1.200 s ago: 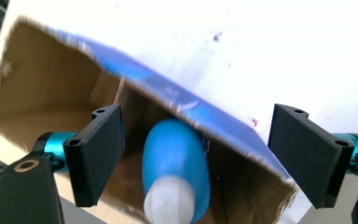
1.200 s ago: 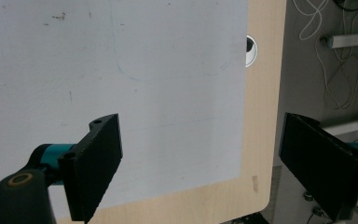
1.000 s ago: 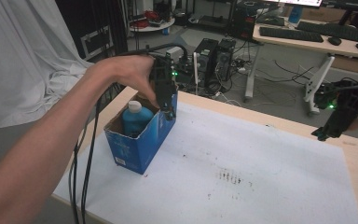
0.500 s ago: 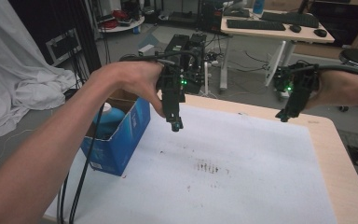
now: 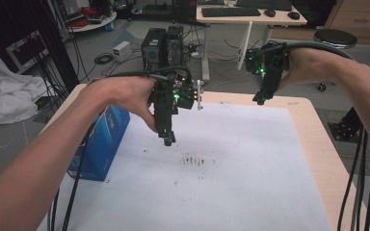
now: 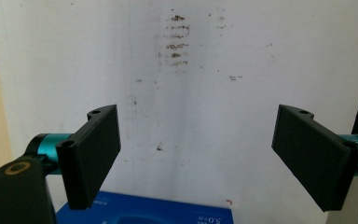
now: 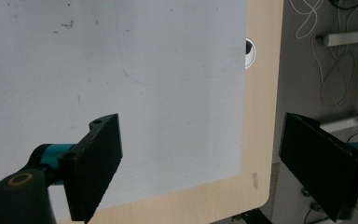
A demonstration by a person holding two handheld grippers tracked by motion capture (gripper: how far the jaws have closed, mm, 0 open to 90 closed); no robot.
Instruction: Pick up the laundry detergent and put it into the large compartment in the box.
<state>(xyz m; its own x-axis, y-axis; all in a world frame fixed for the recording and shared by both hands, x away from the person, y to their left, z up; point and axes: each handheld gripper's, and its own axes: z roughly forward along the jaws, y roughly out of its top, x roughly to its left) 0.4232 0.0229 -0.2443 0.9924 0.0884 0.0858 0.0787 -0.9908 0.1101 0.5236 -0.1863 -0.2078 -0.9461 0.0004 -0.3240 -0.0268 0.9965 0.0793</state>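
A person's left hand point(image 5: 125, 98) holds the left gripper point(image 5: 167, 139) above the middle of the tabletop point(image 5: 313, 144), a light wooden top covered by a large white paper sheet point(image 5: 241, 192). The gripper points downward, its tip hanging over the sheet just behind a cluster of small dark smudges point(image 5: 196, 160) on the paper. In the left gripper view its two black fingers point(image 6: 95, 154) stand wide apart with nothing between them; the smudges point(image 6: 175, 39) lie farther ahead on the white sheet point(image 6: 205, 116).

A blue rectangular cardboard box point(image 5: 101, 142) stands on the left part of the tabletop, near its left edge, partly behind the left forearm. In the left gripper view the box's blue top edge with white printing point(image 6: 158, 214) shows at the bottom, below and between the fingers.

The right hand point(image 5: 313, 65) holds the right gripper point(image 5: 260, 98) raised over the far right part of the tabletop, well apart from the left one and from the box. In the right gripper view its black fingers point(image 7: 98, 168) are likewise spread wide and empty, over the sheet's edge point(image 7: 168, 116) and a wooden corner of the tabletop point(image 7: 256, 140), where a round cable hole point(image 7: 250, 52) sits.

Black cables point(image 5: 361, 187) trail from both grippers.
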